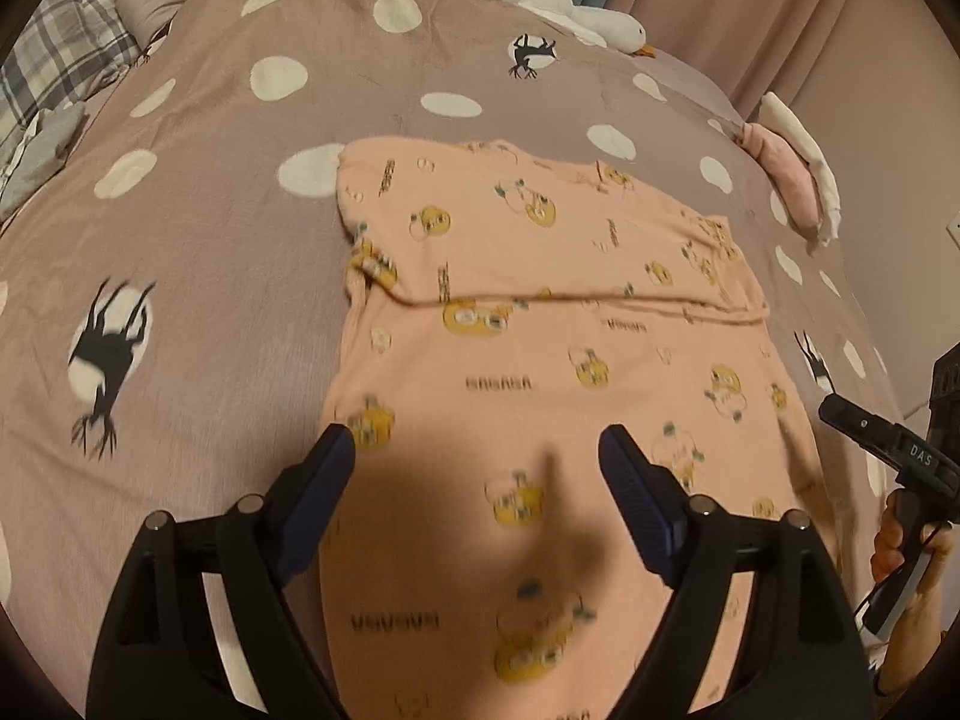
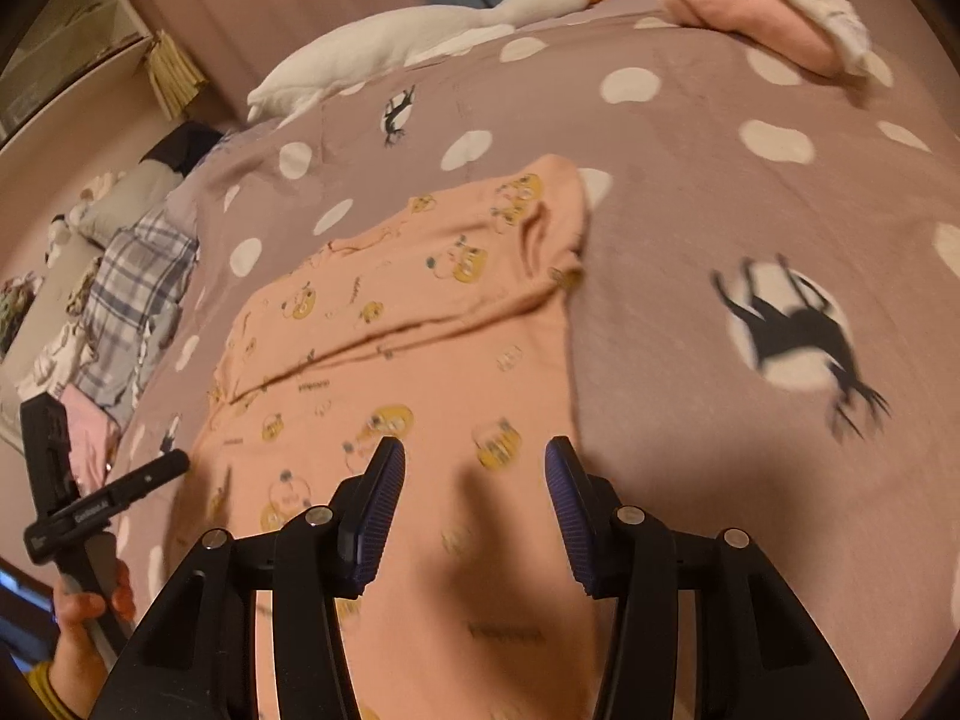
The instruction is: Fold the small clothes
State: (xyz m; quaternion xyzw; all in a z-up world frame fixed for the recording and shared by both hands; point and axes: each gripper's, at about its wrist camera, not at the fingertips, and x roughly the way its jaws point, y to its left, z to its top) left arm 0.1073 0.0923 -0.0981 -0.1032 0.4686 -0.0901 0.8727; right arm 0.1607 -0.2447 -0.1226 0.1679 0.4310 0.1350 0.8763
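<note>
A small peach garment printed with yellow cartoon figures lies flat on the bed, its far part folded over into a straight crease; the right wrist view shows the garment too. My left gripper hovers open above the garment's near left part, nothing between its fingers. Over the garment's near right part my right gripper is open and empty as well. Each gripper shows in the other's view: the right gripper at the far right edge, the left gripper at the lower left, each held by a hand.
The bed cover is mauve with white dots and black animal shapes. A white goose plush lies at the far side. Folded pink and white clothes sit at one far corner, a plaid cloth and other clothes at the other side.
</note>
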